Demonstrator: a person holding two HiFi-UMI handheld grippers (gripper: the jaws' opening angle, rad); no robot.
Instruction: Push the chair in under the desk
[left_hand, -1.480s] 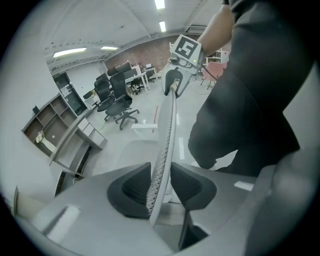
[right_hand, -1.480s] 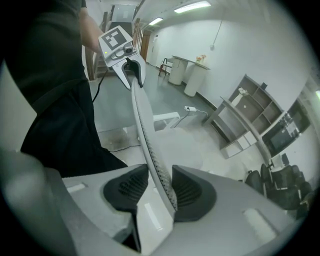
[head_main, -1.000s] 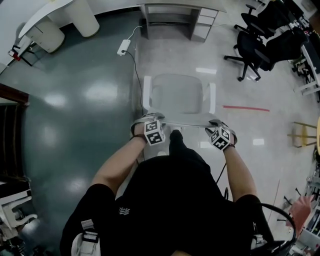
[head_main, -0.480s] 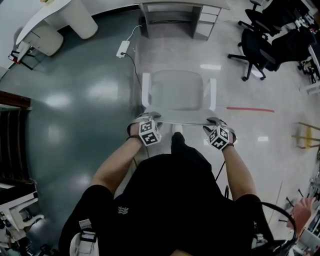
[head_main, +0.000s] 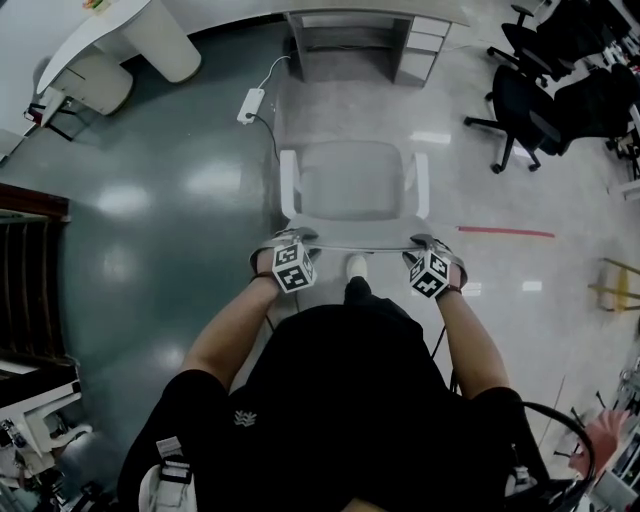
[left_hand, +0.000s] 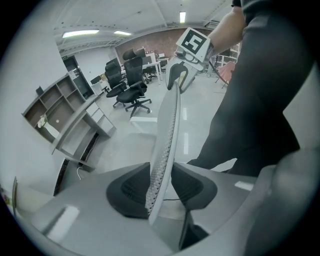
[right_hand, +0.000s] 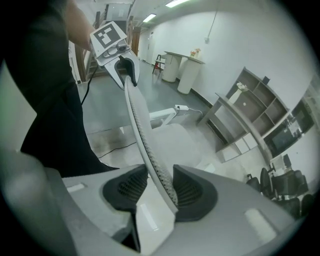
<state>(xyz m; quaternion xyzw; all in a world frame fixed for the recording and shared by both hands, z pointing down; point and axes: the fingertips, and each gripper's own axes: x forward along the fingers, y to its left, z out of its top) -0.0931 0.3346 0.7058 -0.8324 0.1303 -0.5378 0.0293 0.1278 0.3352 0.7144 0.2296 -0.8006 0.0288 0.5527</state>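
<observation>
Black-clad, stood close behind the white mesh-backed chair (head_main: 353, 180), both arms stretched forward to its backrest. Gripped the left end of the backrest's thin top rim with the left gripper (head_main: 297, 240), dark ribbed pads (left_hand: 127, 192) clenched on both faces of the mesh. Straddled the rim's right end with the right gripper (head_main: 421, 243), jaws opening, mesh between the pads (right_hand: 192, 192), with a slit of gap on the side nearer the body. Left the chair out on the pale glossy floor (head_main: 480, 290), seat and armrests turned toward the grey desk with a drawer stack (head_main: 365, 18), well apart from it and not under it. Saw, farther on, a white power strip (head_main: 250, 103) lying on the floor to the left between chair and desk, a red floor stripe (head_main: 505, 232) off to the right, and black office chairs (head_main: 525, 95) near the desk's right end.
</observation>
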